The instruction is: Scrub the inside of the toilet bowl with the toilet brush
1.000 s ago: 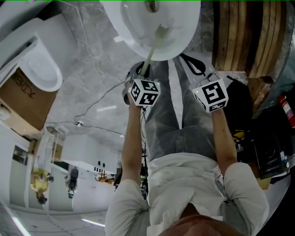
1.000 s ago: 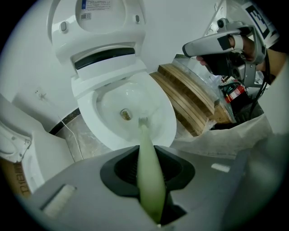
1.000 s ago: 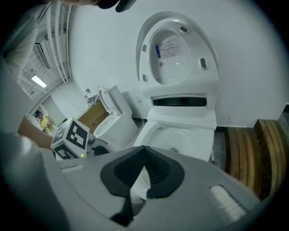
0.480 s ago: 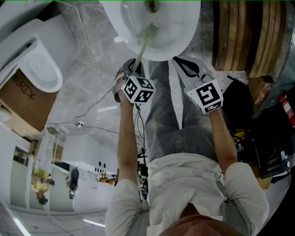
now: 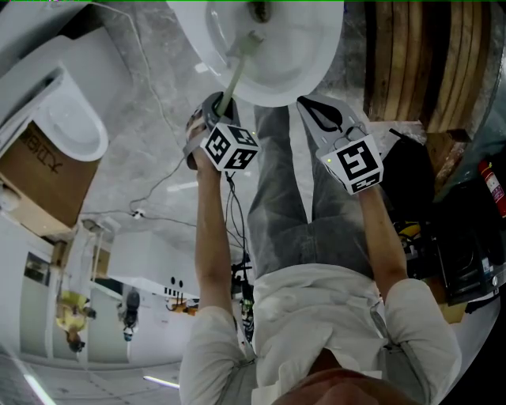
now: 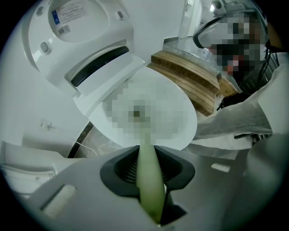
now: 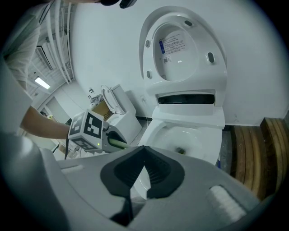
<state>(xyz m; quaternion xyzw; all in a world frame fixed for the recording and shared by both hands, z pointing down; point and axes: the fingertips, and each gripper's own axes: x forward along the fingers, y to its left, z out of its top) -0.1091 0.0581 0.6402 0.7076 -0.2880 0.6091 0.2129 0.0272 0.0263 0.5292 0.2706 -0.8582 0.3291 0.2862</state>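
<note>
Leftward the brush [image 5: 239, 65] was swept, clamped lengthwise by the left gripper [image 5: 219, 104], aimed into the bowl [image 5: 320, 67]; the right gripper [image 5: 322, 112] was held closed, empty.

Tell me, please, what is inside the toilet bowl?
The toilet brush, in the left gripper, reaches in near the drain; the toilet bowl's far part is out of frame.

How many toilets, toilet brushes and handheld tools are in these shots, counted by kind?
Toilets: 2, the open toilet and a second toilet off to the left
Brushes: 1, the toilet brush, clamped in the left tool
Tools: 2, the left tool and the right tool, which is shut on nothing
Total: 5
</note>
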